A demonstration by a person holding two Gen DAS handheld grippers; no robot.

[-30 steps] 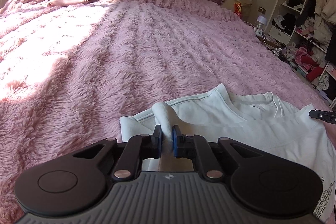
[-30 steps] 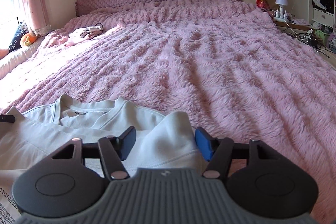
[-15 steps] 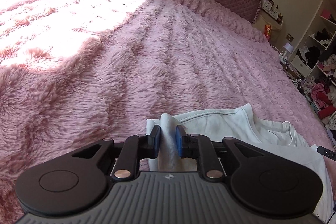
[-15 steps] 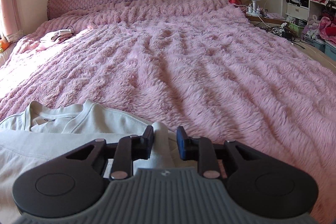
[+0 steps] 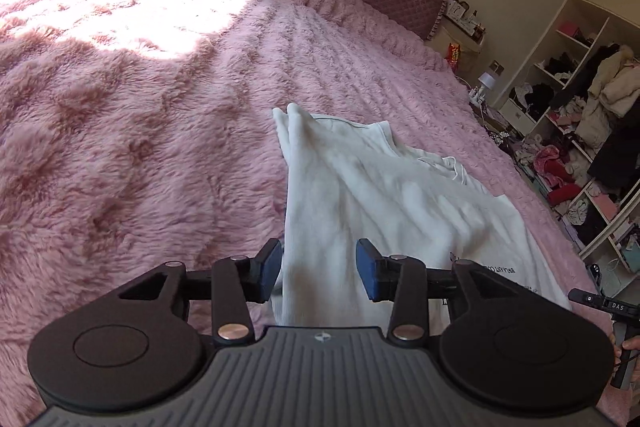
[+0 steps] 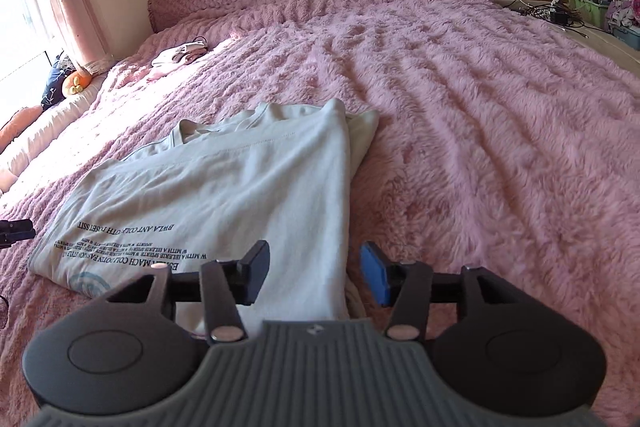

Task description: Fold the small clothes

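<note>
The white shirt [image 6: 224,195] lies folded on the pink blanket [image 6: 480,107], near its front edge. The left gripper [image 5: 319,269] and right gripper [image 6: 314,273] hover above it, jaws wide, holding nothing.

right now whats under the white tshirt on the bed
The white t-shirt lies on the fluffy pink blanket, which shows all around it. At its right edge another white layer pokes out from under the top one. Anything else beneath is covered.
</note>
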